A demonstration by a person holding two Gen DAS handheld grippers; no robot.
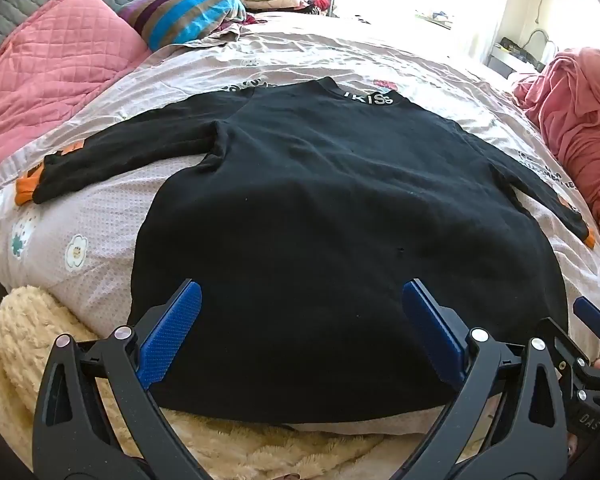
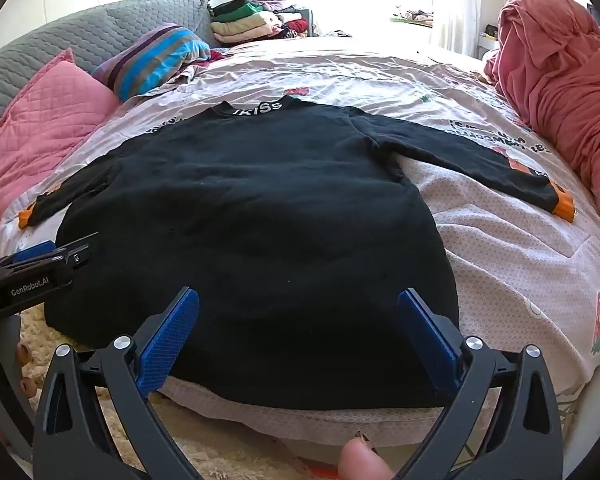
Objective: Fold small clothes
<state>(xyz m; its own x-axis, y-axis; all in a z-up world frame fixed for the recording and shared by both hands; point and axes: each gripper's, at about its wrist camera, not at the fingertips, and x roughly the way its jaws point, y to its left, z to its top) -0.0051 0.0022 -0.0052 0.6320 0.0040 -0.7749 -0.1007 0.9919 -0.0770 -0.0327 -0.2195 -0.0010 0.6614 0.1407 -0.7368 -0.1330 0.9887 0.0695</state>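
Though collar text is only partly legible and the hem curls over the bed [image 2: 500, 240] edge, one black sweater [image 1: 320, 208] lies flat, 2 sleeves out w/ orange cuffs; left gripper [image 1: 300, 332] & right gripper [image 2: 296, 336] both spread wide above hem, nothing pinched

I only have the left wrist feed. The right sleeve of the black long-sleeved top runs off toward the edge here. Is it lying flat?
Observer: Yes, in the right wrist view the right sleeve lies straight out on the printed bedsheet, orange cuff at its end.
Operator: Is the right gripper holding anything?
Observer: No, the right gripper is open above the hem of the black long-sleeved top.
Operator: Anything near that cuff?
Observer: A heaped pink-red blanket lies beyond it, not touching.
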